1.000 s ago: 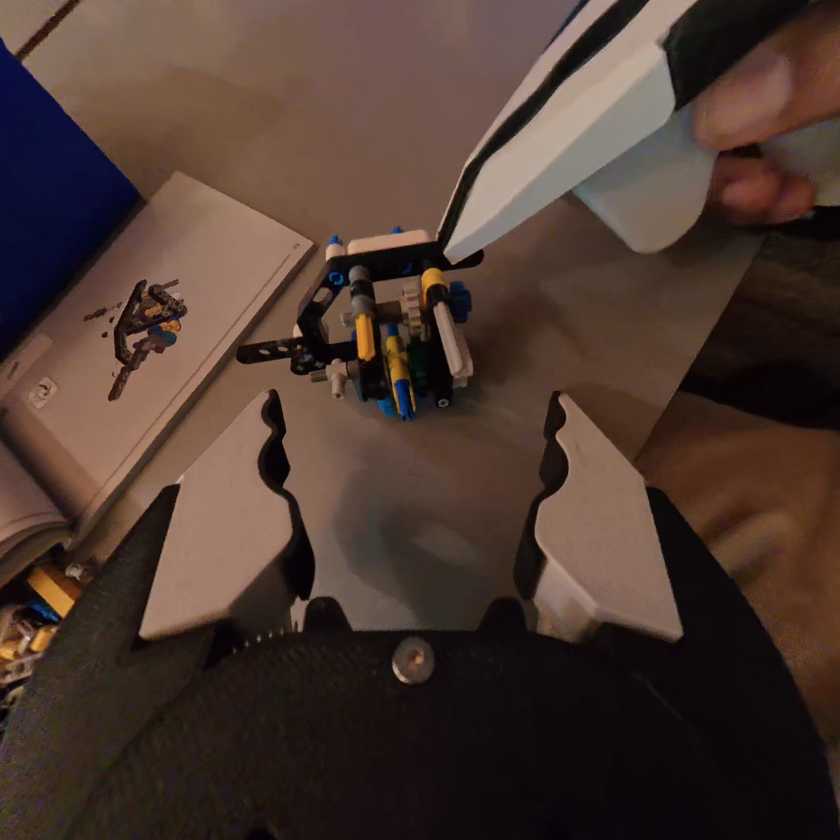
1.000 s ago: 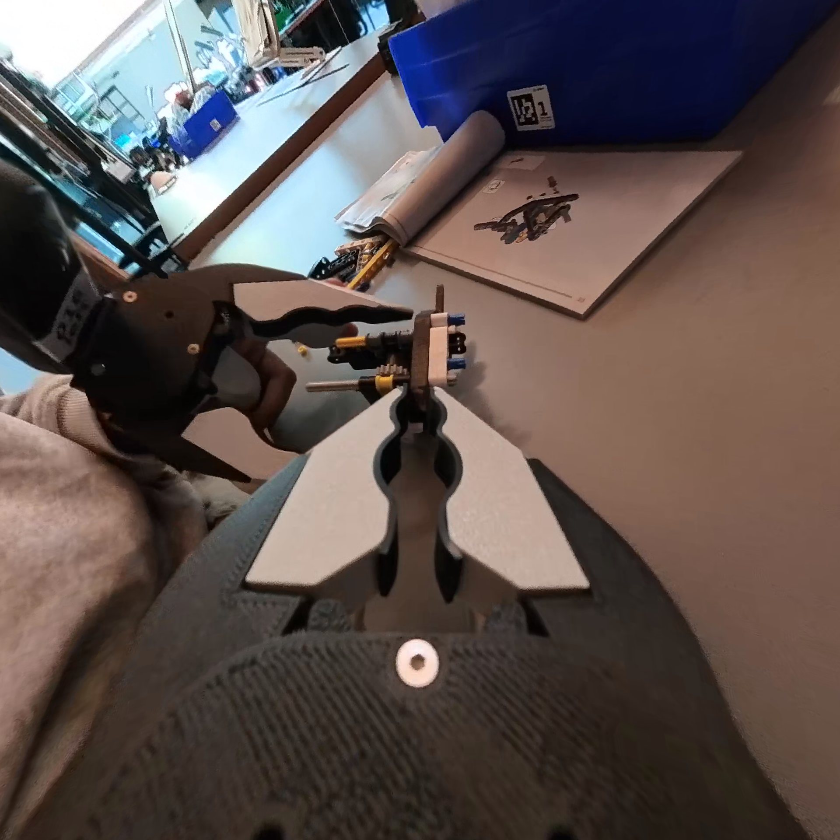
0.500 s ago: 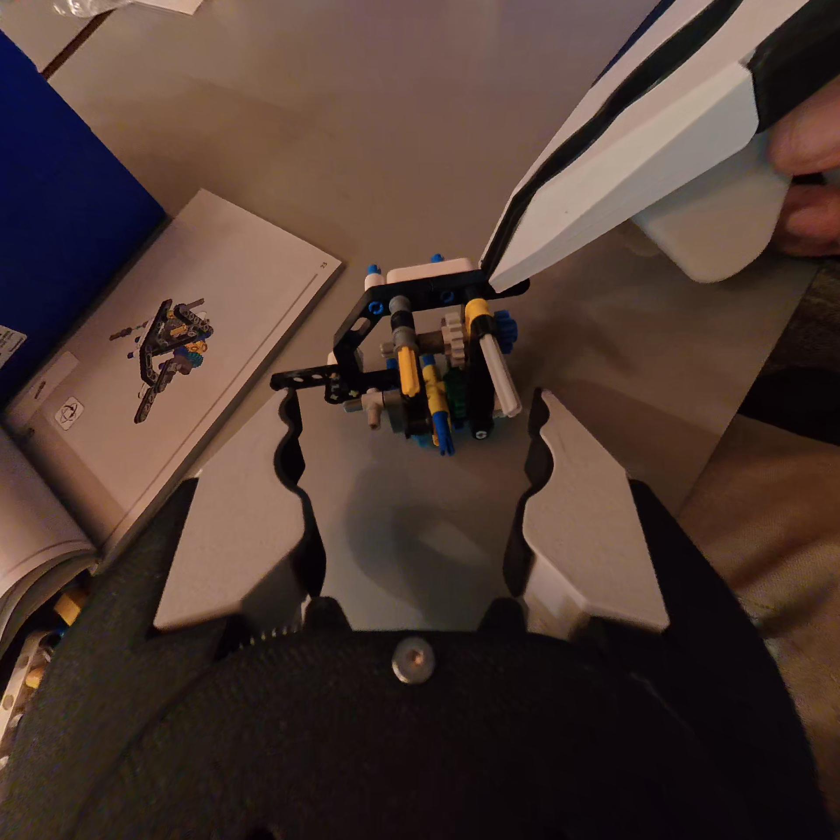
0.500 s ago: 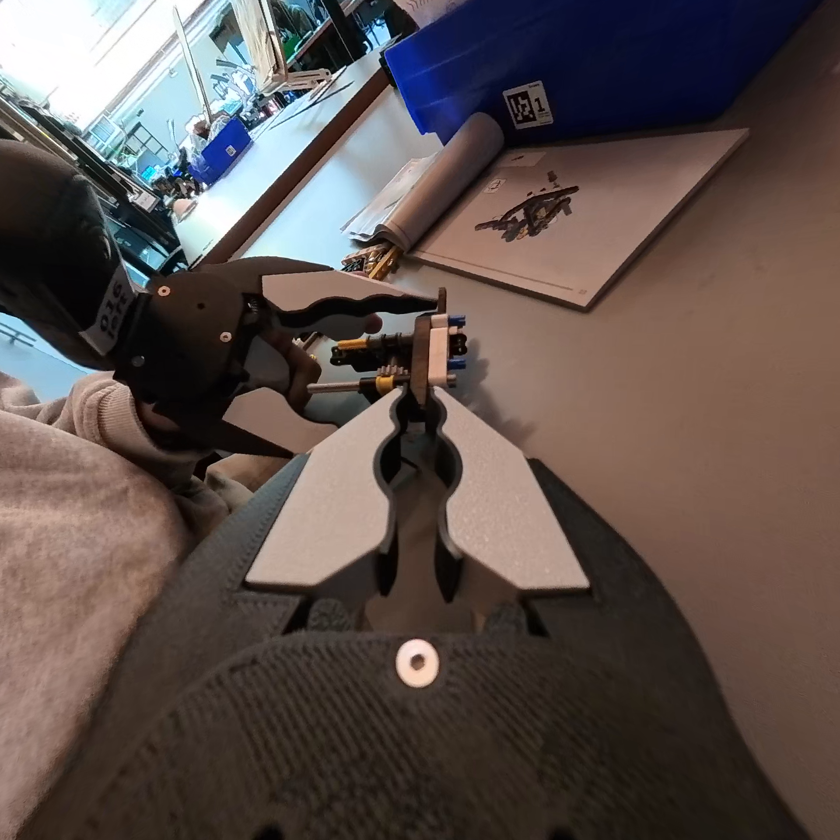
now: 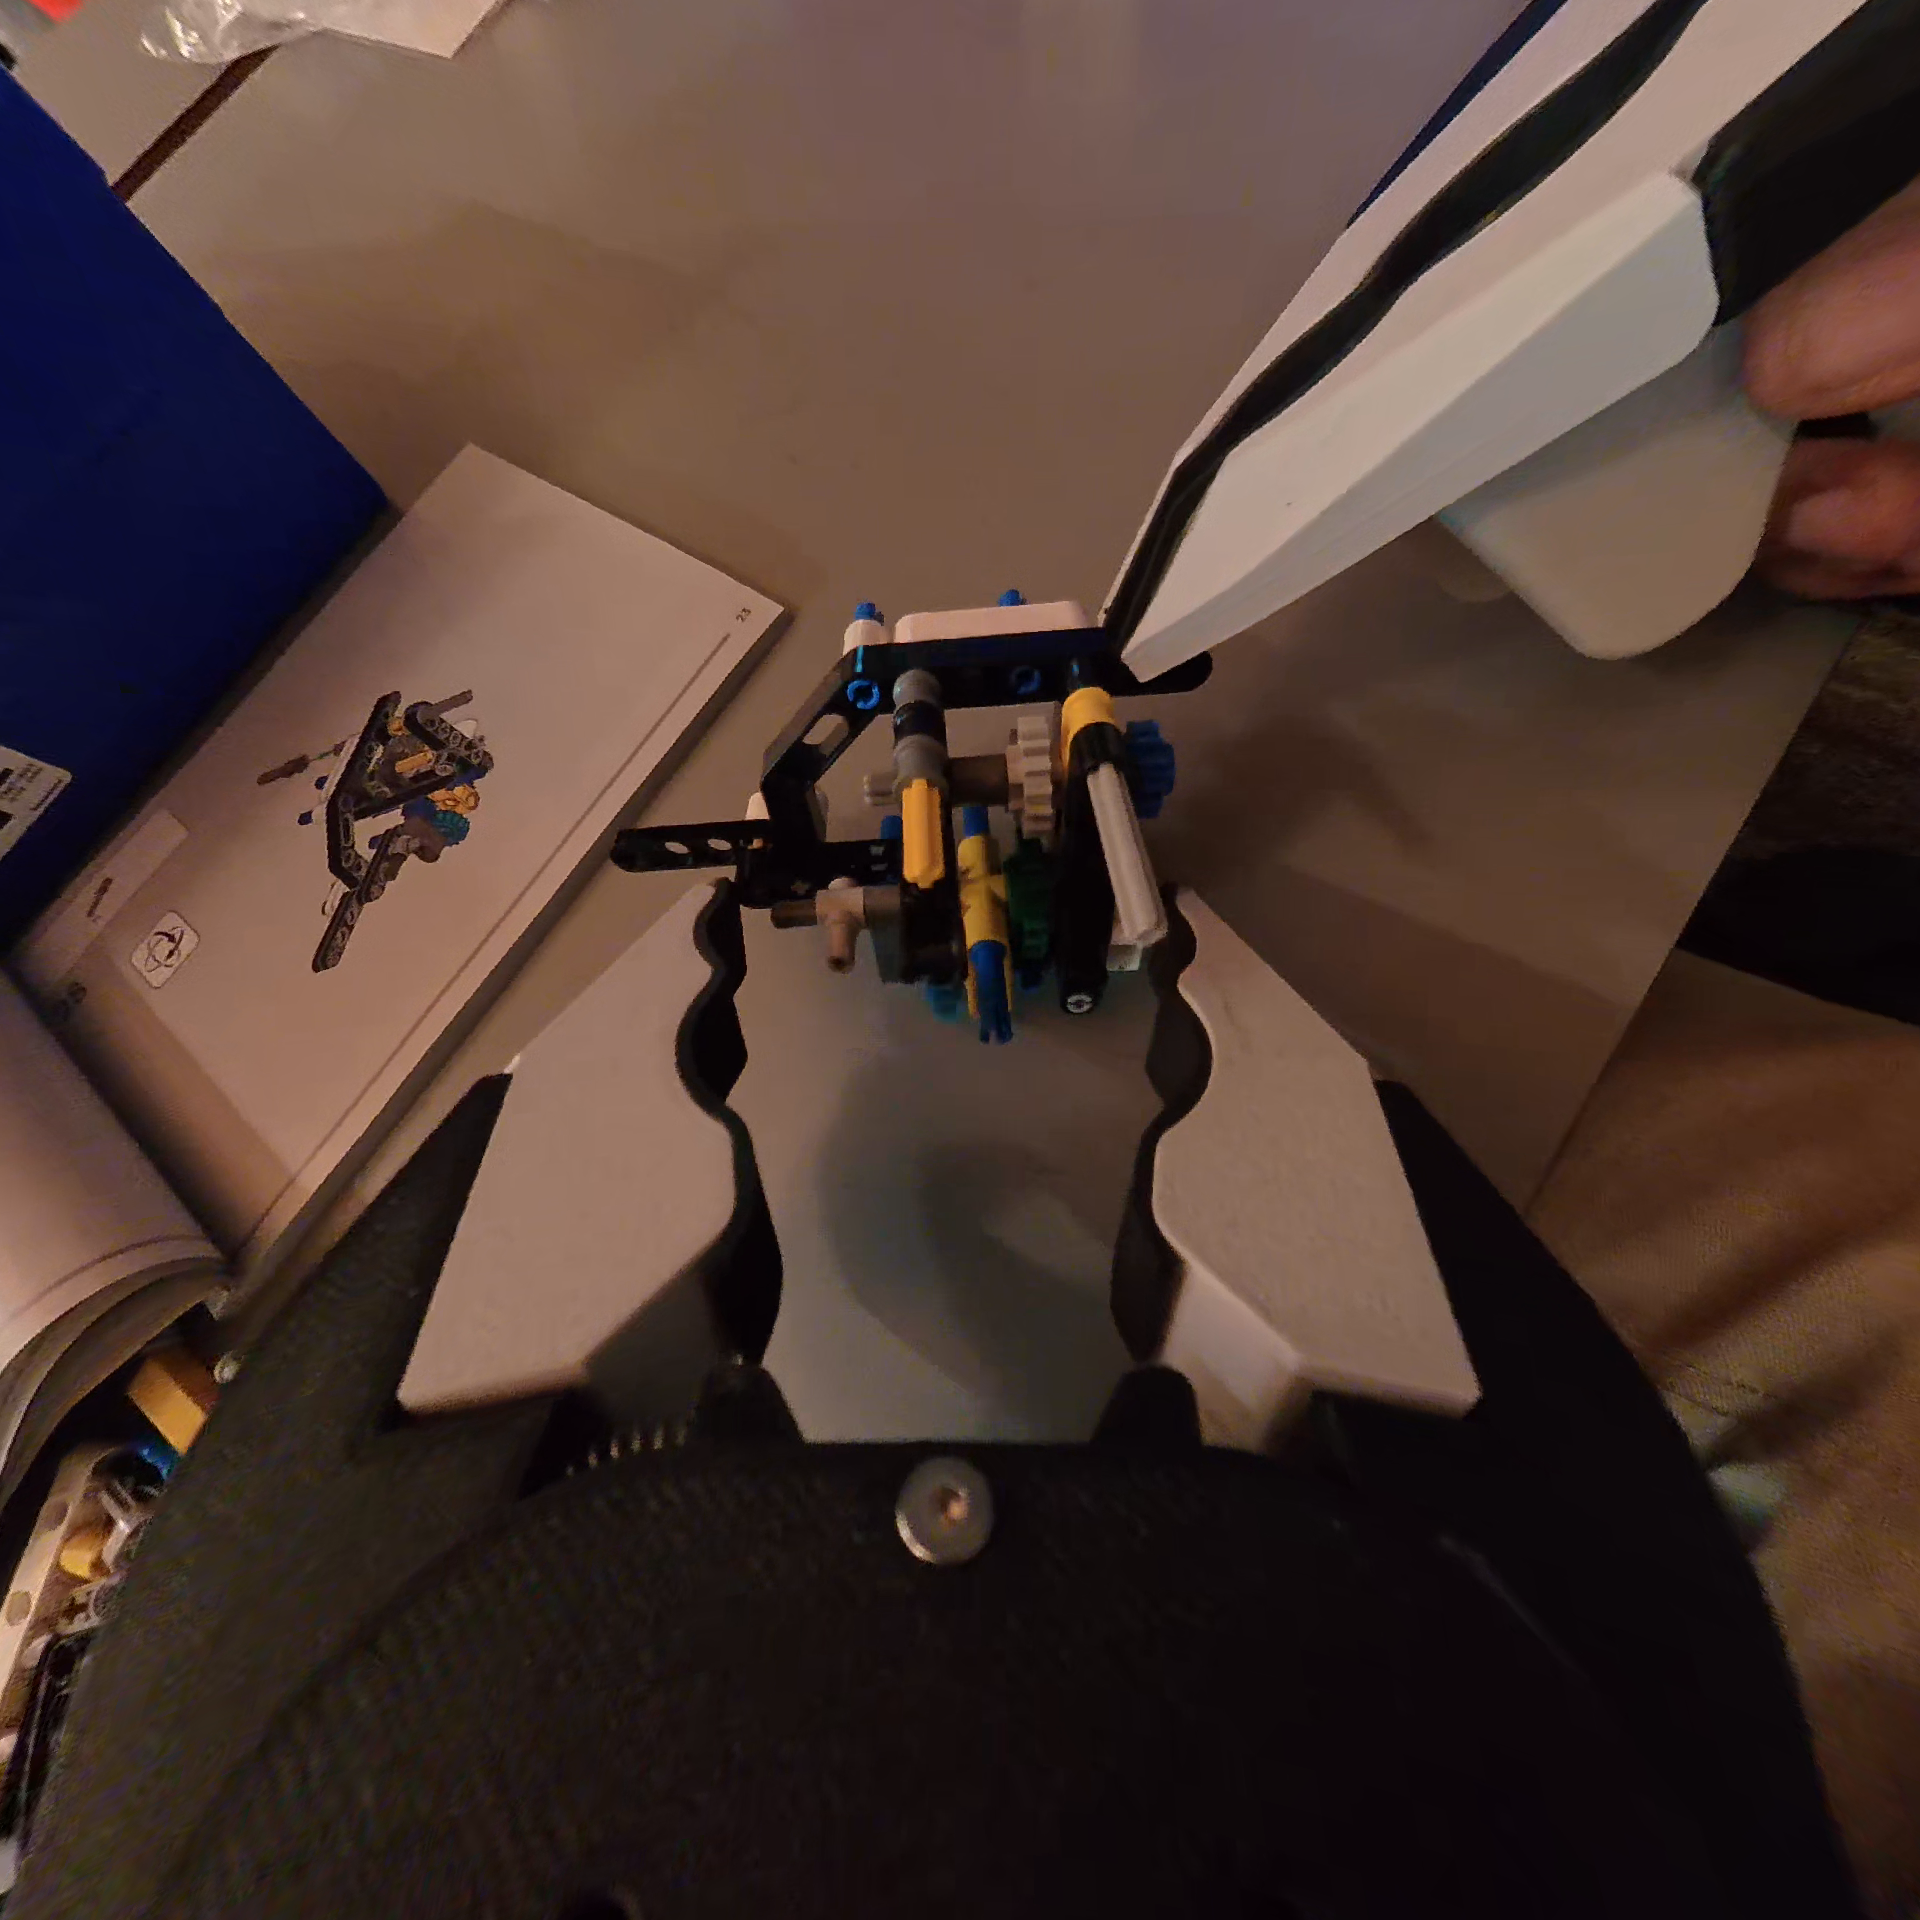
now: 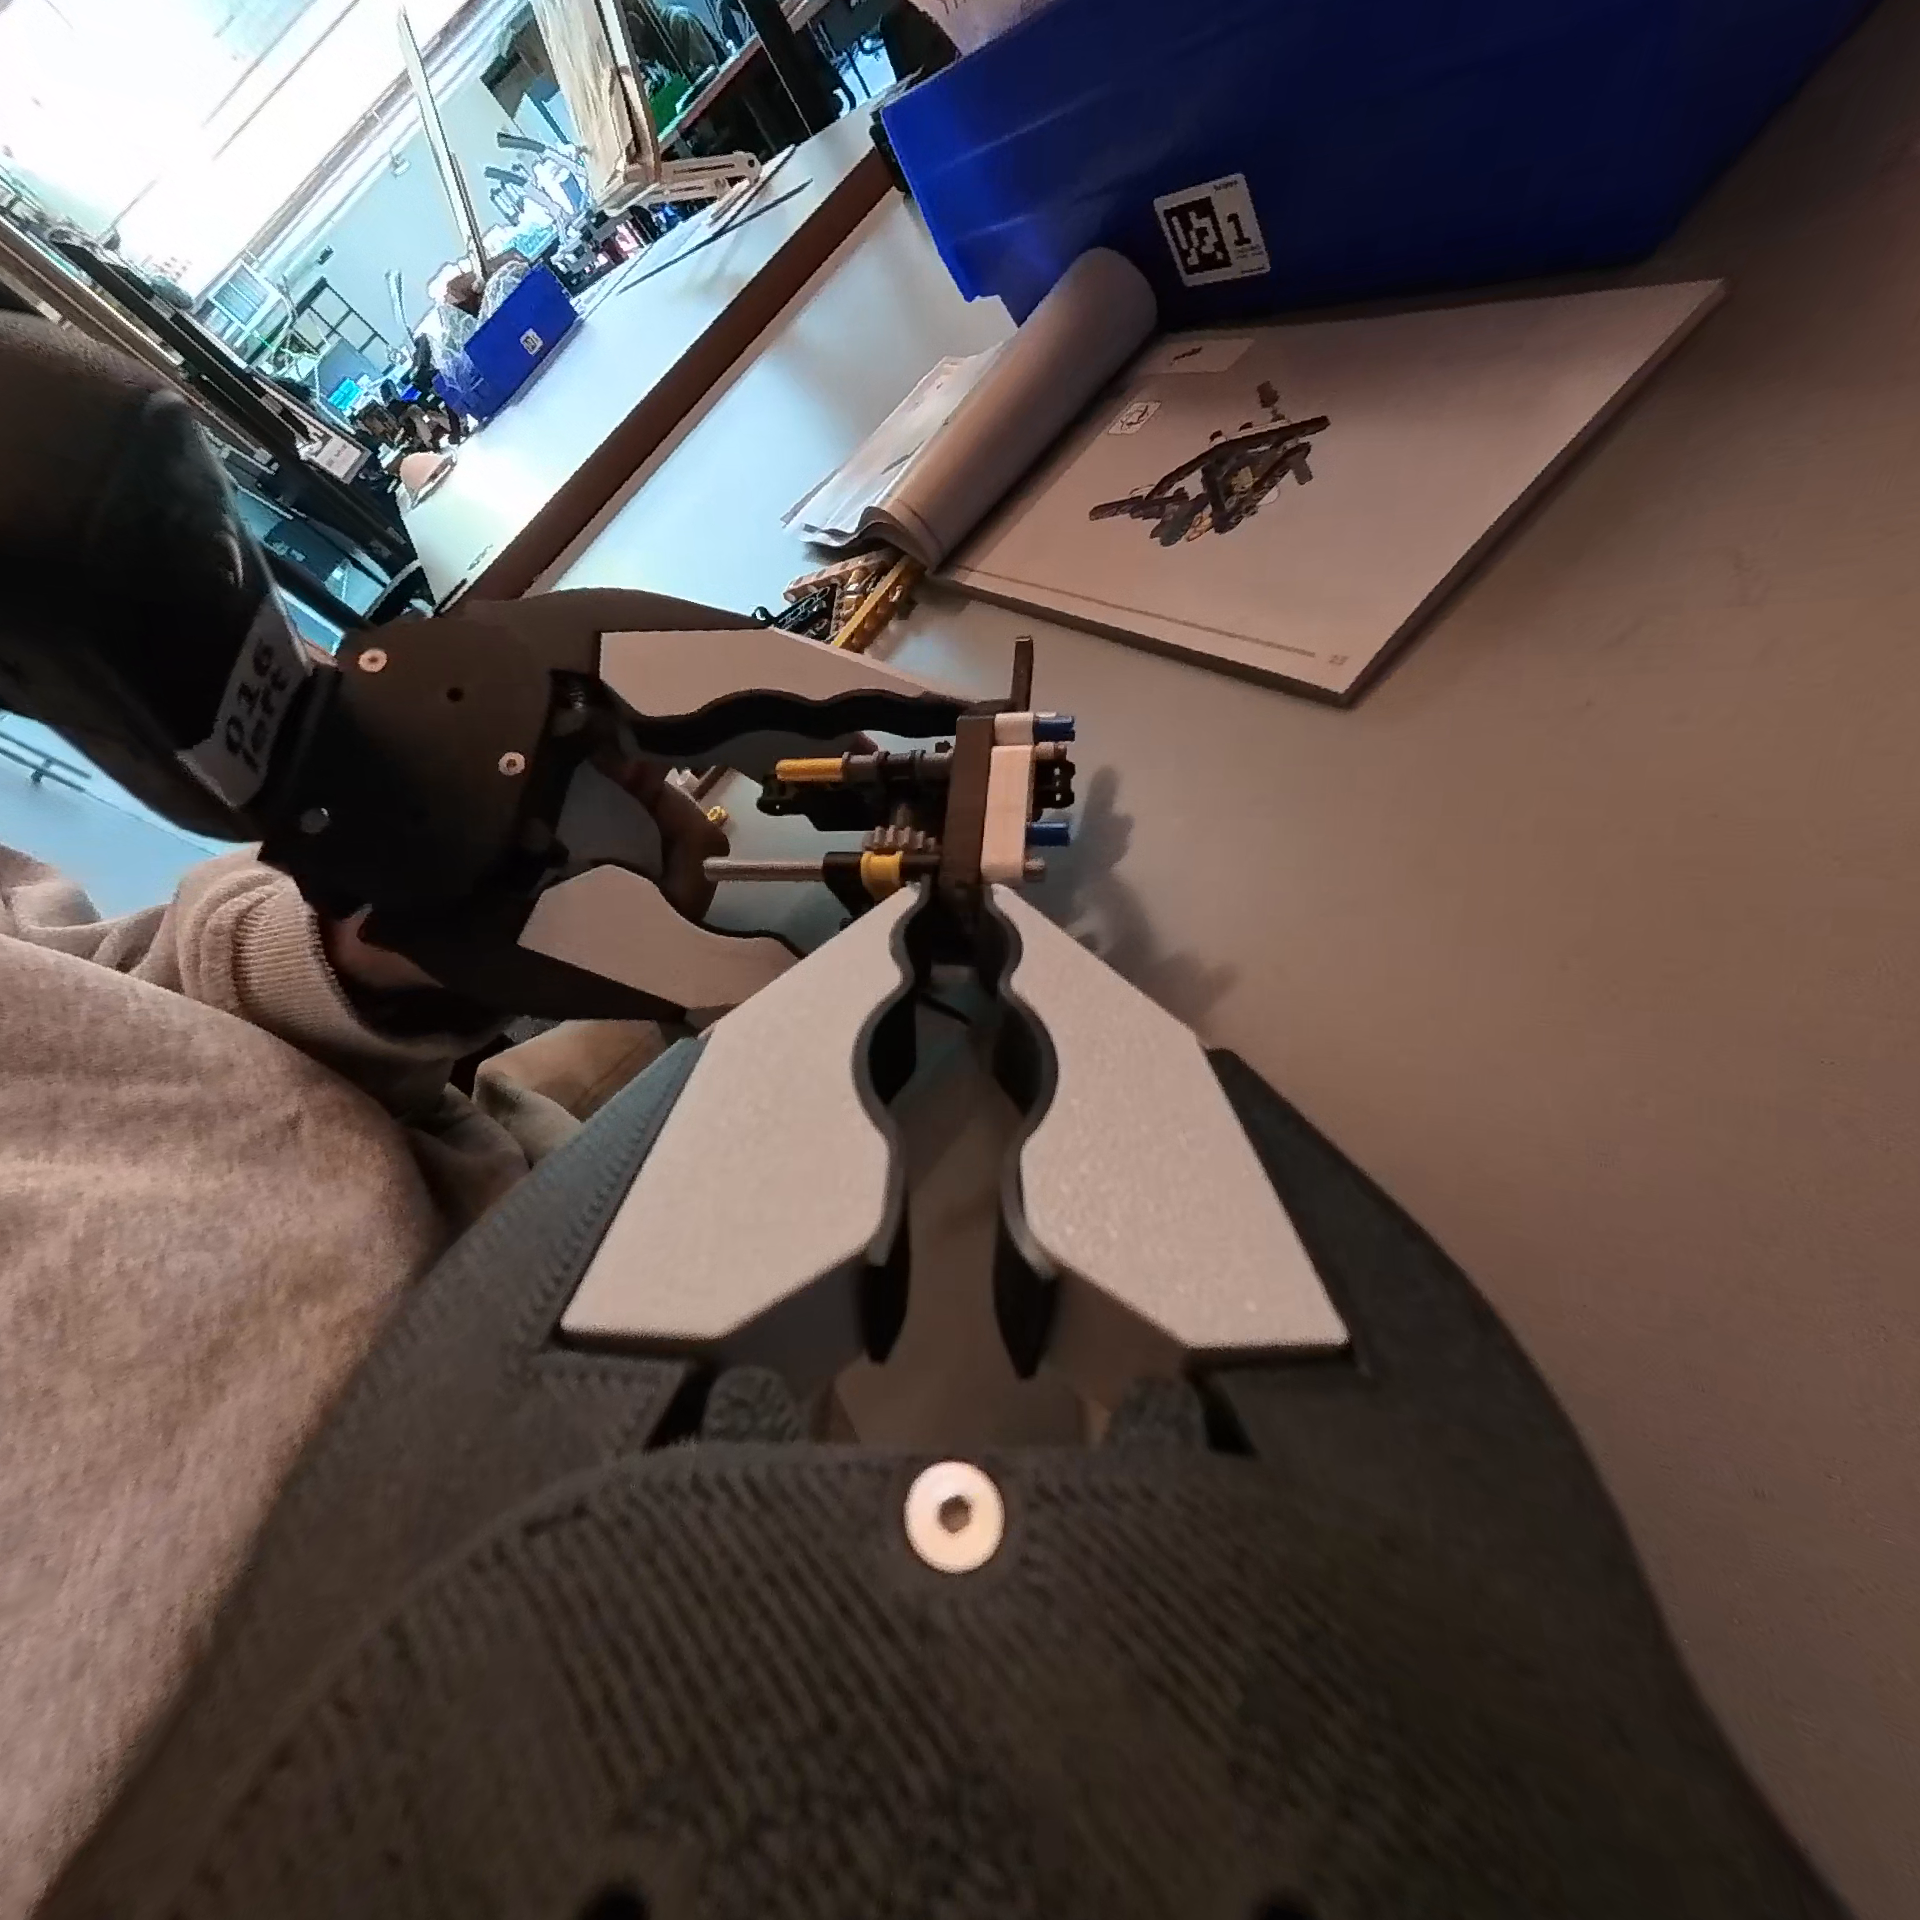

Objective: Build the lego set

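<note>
A small lego assembly (image 5: 966,821) of black beams, yellow and blue pins, grey gears and a white block is held just above the grey table. My right gripper (image 6: 956,899) is shut on the end of its black beam; it enters the left wrist view (image 5: 1132,649) from the upper right. My left gripper (image 5: 945,909) is open, with its fingertips on either side of the near end of the assembly, close to it. In the right wrist view the left gripper (image 6: 862,831) reaches in from the left around the assembly (image 6: 987,790).
An open instruction booklet (image 5: 416,831) lies left of the assembly, also seen in the right wrist view (image 6: 1299,499). A blue bin (image 5: 125,520) stands behind it. Loose lego pieces (image 5: 104,1507) lie by the booklet's spine. A person's grey sleeve (image 6: 156,1143) is at the left. My hands' fingertips stand some 5 cm from each other.
My left gripper has moved forward until its open fingers flank the assembly, and its jaws have narrowed somewhat. The right gripper keeps its hold on the black beam.
</note>
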